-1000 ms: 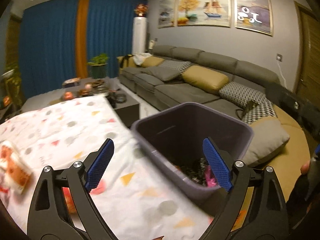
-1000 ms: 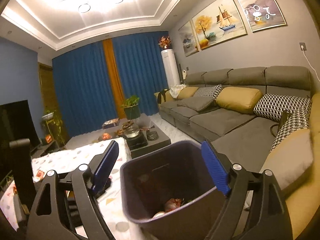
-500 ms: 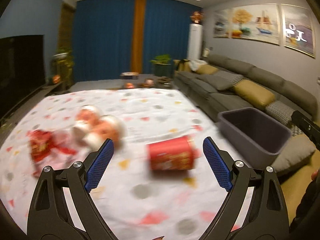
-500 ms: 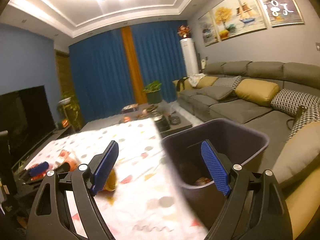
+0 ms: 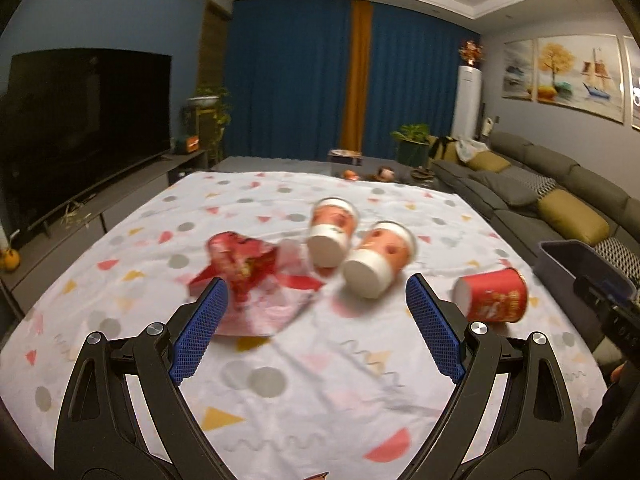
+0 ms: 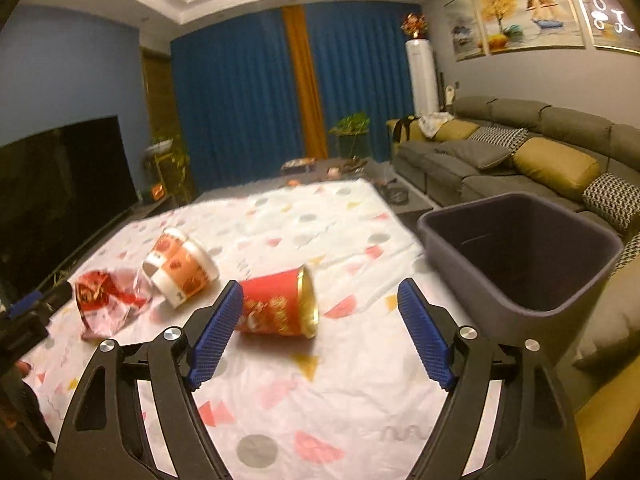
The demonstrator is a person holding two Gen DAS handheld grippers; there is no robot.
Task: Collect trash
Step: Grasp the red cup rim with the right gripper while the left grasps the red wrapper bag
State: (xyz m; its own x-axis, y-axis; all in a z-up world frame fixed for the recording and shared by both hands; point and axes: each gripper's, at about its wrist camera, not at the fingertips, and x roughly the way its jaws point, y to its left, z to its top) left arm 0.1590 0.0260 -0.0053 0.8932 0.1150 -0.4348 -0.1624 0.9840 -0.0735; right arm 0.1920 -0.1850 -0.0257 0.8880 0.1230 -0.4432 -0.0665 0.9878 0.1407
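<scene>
Both hand-held grippers empty, over the patterned cloth on the surface (image 6: 352, 408).

Left hand-held gripper (image 5: 316, 332): jaws spread wide, nothing between pads. Aimed toward crumpled red wrapper (image 5: 244, 272) and two paper cups lying on their sides: rear cup (image 5: 332, 232) and nearer cup (image 5: 378, 262), apparently touching.

Right hand-held gripper (image 6: 320, 332): jaws spread, just been closing slightly, nothing pinched. Red cup with gold rim (image 6: 280, 304) on its side, just ahead of the left finger, mostly outside the gap between the pads.

Dark trash bin (image 6: 520, 256) beside the surface at right, sofa behind it. Inside not readable from here.

Risks, judged from the layout:
- Red cup off-centre to the jaws. Closing now likely to clip one wall only and push or roll it; lying cups roll freely on cloth.
- Thin paper walls: hard squeeze across the open mouth likely to crush or pop the cup out sideways.
- Two pale cups in contact: grasping one may nudge the other toward the wrapper or the surface edge.
- Wrapper flimsy and flat: pads may pinch the cloth as well and drag everything on it.
- Both views motion-blurred: fast approach raises chance of misjudged aim.
- Other gripper visible at each view's margin; collision possible if both converge on the same cluster.
</scene>
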